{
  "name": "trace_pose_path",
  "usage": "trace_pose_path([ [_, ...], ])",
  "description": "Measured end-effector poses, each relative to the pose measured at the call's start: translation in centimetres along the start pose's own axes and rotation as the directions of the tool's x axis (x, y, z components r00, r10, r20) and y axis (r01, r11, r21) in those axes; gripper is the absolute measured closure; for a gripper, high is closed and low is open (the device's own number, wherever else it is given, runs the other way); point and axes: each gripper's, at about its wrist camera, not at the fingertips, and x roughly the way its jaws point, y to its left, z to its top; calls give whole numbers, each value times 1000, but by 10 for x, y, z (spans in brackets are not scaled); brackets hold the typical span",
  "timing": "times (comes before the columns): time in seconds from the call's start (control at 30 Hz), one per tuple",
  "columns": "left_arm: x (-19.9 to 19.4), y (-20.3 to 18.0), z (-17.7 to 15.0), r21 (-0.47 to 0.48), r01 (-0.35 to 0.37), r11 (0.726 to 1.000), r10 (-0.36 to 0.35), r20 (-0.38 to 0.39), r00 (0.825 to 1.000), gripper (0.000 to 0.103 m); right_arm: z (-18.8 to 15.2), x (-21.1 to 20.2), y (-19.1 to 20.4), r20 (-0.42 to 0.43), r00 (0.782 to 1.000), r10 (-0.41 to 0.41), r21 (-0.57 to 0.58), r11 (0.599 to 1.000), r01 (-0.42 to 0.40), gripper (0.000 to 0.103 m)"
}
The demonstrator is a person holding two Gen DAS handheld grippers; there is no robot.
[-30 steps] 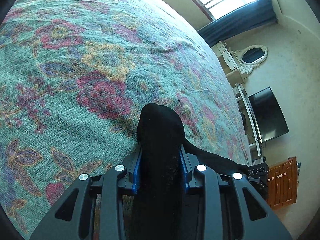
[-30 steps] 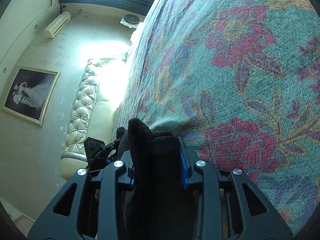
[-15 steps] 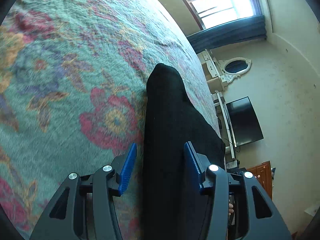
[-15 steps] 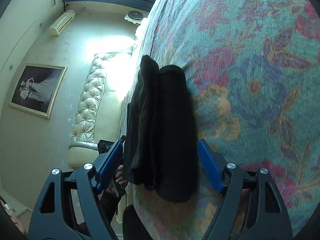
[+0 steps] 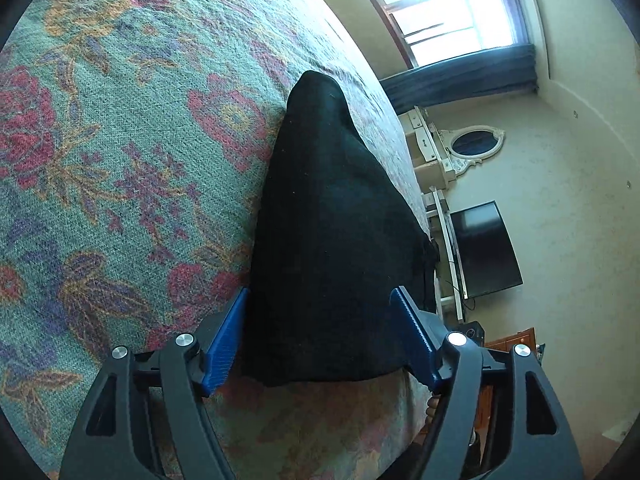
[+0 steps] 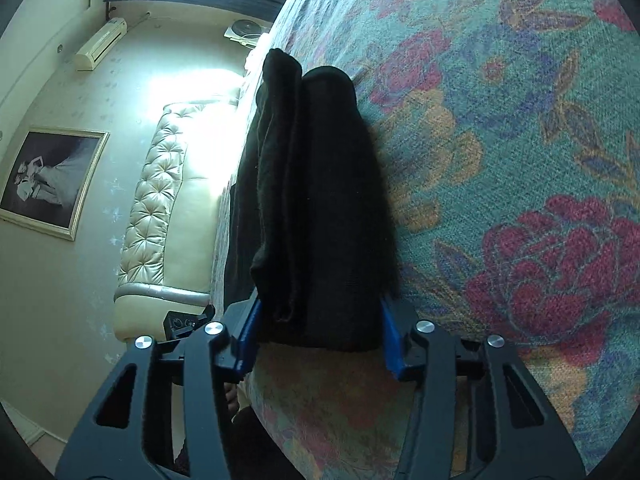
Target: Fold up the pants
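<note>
Both grippers, left gripper (image 5: 320,344) and right gripper (image 6: 318,334), are spread wide around folded black pants (image 5: 332,240) lying on the floral bedspread (image 5: 120,160); edges are best squared before withdrawal.

**Colours: black pants, teal floral bedspread**

Pants (image 5: 328,240) plain black, between blue pads (image 5: 224,344) of black left gripper (image 5: 320,344). Bedspread (image 5: 120,160) around both grippers teal, red-pink flowers, orange and purple leaves. Right gripper (image 6: 318,336) same black and blue; cream tufted headboard (image 6: 156,200) to its left.
</note>
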Motion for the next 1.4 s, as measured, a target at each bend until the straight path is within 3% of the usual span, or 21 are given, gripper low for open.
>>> trace_pose_path([
  [0.13,-10,9,-3,-98,31,995,-30,11,999,33,-4,-3,-5,13,1000,15,7,1000,-15,65],
  [0.33,-6,8,-4,-86,55,995,-58,-31,998,29,-4,-5,-6,12,1000,13,4,1000,-13,66],
  [0.43,-4,3,-6,-55,35,998,-37,-34,999,29,-4,-5,-6,13,1000,15,4,1000,-15,66],
  [0.5,-1,1,-7,-28,-14,1000,13,-35,999,41,-4,-6,-7,14,1000,16,4,1000,-16,66],
  [0.53,1,1,-9,-11,-65,998,64,-45,997,55,-4,-6,-7,16,1000,17,5,1000,-17,66],
  [0.77,-3,7,-10,-25,-67,997,66,-33,997,68,-6,-10,-2,19,999,34,9,999,-34,70],
  [1.4,-25,1,-22,-50,-22,999,21,-22,1000,71,-32,-34,-1,33,995,92,17,996,-92,73],
])
